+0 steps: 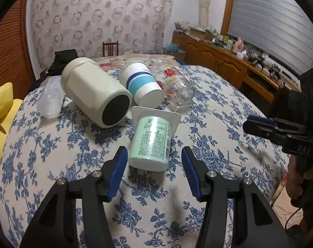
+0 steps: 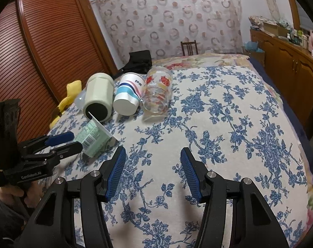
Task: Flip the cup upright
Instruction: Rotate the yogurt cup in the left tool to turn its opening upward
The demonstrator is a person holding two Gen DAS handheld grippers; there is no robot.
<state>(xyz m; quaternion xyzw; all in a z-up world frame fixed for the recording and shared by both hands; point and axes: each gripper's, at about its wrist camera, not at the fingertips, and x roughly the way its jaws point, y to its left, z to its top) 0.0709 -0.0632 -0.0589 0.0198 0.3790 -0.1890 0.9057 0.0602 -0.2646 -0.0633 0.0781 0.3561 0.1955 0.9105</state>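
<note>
The pale green cup (image 1: 151,142) lies on its side on the bed (image 1: 228,107), base toward the near edge and its white square rim flange (image 1: 156,113) pointing far, just in front of the left tool (image 1: 154,161), whose blue pads are spread wide on either side of the base without touching it. It looks like a thin plastic yoghurt pot, probably light and easily dented, so a gentle hold across the printed body near the middle seems wiser than the flimsy flange; the soft quilt may let it tip once stood up. Whether it holds anything cannot be told. Just beyond lie a pale jar (image 1: 94,91) with a dark end, a striped paper cup (image 1: 142,84) and a clear printed glass (image 1: 177,84), all on their sides, the glass empty. The right tool (image 2: 152,165) hangs released over bare quilt, well right of the cups
</note>
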